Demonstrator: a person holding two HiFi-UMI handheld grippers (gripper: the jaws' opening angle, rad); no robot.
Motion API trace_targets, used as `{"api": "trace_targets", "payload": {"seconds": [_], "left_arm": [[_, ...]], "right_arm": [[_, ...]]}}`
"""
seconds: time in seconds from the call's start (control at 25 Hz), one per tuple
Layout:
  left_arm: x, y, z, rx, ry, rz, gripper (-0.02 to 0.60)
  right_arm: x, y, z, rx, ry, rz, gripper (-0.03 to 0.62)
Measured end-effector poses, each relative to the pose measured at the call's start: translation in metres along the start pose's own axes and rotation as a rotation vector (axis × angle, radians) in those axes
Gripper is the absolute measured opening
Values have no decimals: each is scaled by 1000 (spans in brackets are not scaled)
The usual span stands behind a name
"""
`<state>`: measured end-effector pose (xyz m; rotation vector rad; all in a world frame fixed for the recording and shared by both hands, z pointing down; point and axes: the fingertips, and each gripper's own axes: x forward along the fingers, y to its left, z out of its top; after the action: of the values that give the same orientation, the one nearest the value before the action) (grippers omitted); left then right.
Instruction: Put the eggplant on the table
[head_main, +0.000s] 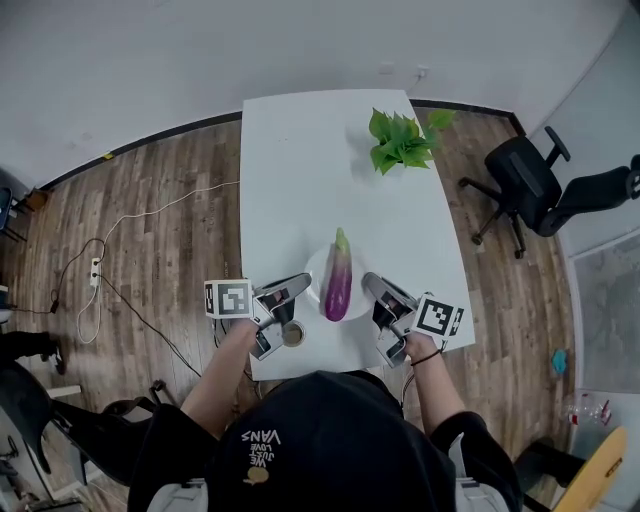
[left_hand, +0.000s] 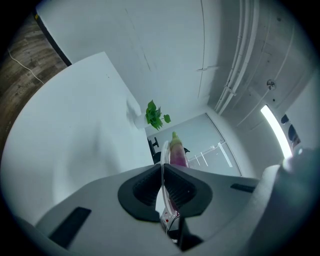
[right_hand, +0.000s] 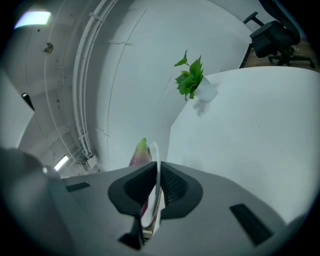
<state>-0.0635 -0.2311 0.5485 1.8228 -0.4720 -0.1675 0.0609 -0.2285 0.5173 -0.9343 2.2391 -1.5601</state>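
While left gripper (left_hand: 162, 187) and right gripper (right_hand: 157, 187) clamp the round white plate (head_main: 355, 268) carrying the long purple eggplant (head_main: 338, 285), setting down on the white rectangular table (head_main: 320, 170) looks next.

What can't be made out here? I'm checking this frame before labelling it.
Head view: whether the plate touches the table; looking straight down hides any gap.
Gripper views: eggplant lower half, behind jaws and plate rim.
Head view: round object by the left gripper, too small to identify.

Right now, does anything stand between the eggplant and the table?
Only the white plate under the eggplant, gripped by the left gripper and right gripper over the table's near end; the plant stands farther back.
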Motion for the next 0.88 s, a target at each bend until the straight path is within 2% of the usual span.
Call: {"api": "trace_targets", "payload": {"seconds": [0.12, 0.28, 0.88], "left_arm": [[4, 9, 14, 67, 23, 72, 25], [21, -7, 26, 44, 36, 49, 25], [55, 49, 58, 20, 18, 91, 25]], "right_arm": [[8, -13, 10, -18, 12, -33, 32], [20, -26, 21, -11, 22, -38, 32], [56, -87, 48, -15, 75, -82, 32]]}}
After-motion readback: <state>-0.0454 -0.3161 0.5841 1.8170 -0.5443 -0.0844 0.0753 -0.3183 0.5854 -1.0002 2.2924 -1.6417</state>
